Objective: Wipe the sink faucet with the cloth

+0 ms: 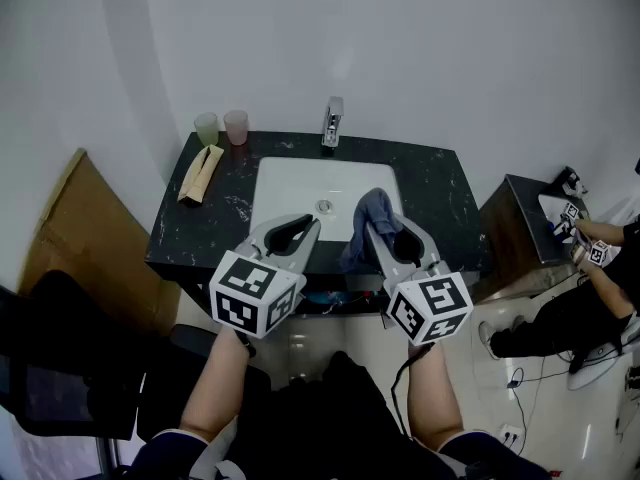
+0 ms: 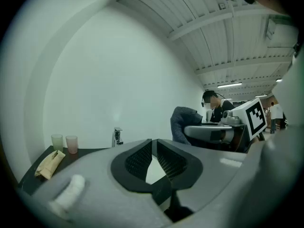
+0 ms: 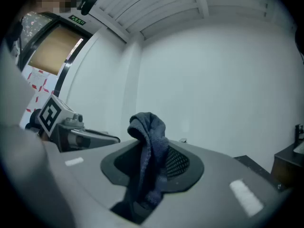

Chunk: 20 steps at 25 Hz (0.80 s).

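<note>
The chrome faucet [image 1: 332, 121] stands at the back of the white sink [image 1: 290, 183], set in a dark marble counter; it also shows small in the left gripper view as the faucet [image 2: 117, 136]. My right gripper [image 1: 376, 220] hovers over the sink's front right, shut on a blue-grey cloth [image 1: 366, 228] that bunches up between its jaws and hangs down; in the right gripper view the cloth [image 3: 151, 151] fills the jaw gap. To its left my left gripper [image 1: 311, 225] is shut and holds nothing. Both are well short of the faucet.
Two plastic cups [image 1: 221, 126], green and pink, stand at the counter's back left, with a folded tan cloth [image 1: 200, 173] in front of them. A cardboard sheet [image 1: 80, 238] leans at the left. A dark side cabinet [image 1: 520, 230] and another person [image 1: 590, 298] are at the right.
</note>
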Available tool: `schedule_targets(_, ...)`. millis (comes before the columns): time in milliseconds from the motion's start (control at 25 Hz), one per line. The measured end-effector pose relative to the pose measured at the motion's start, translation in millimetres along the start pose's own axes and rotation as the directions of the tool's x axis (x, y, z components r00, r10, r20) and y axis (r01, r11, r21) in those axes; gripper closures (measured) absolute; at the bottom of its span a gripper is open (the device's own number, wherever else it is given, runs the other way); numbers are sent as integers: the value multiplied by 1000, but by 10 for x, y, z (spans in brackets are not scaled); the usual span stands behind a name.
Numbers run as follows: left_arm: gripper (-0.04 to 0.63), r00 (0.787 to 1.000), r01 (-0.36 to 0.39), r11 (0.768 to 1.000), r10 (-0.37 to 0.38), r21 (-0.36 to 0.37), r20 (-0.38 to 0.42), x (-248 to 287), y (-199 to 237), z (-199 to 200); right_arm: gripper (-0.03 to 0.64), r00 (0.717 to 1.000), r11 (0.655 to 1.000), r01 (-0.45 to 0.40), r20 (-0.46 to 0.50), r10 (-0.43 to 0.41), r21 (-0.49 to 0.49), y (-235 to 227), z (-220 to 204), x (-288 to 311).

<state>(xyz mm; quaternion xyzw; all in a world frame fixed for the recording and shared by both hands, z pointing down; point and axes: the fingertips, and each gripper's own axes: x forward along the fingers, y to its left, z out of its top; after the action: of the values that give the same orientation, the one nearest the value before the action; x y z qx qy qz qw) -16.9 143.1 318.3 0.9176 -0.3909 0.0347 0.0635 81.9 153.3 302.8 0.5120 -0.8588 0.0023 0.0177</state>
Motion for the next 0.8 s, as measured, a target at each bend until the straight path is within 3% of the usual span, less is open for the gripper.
schedule_targets(360,561,1000,-11,1000,11,7,-12,227,171,25,499,1000,1000,0,10,0,8,-212,16,213)
schedule_targets(800,561,997,-57,998,58,10,-60,890,654,-25,499,999,996,-53,8,52,72,-720,-136,989)
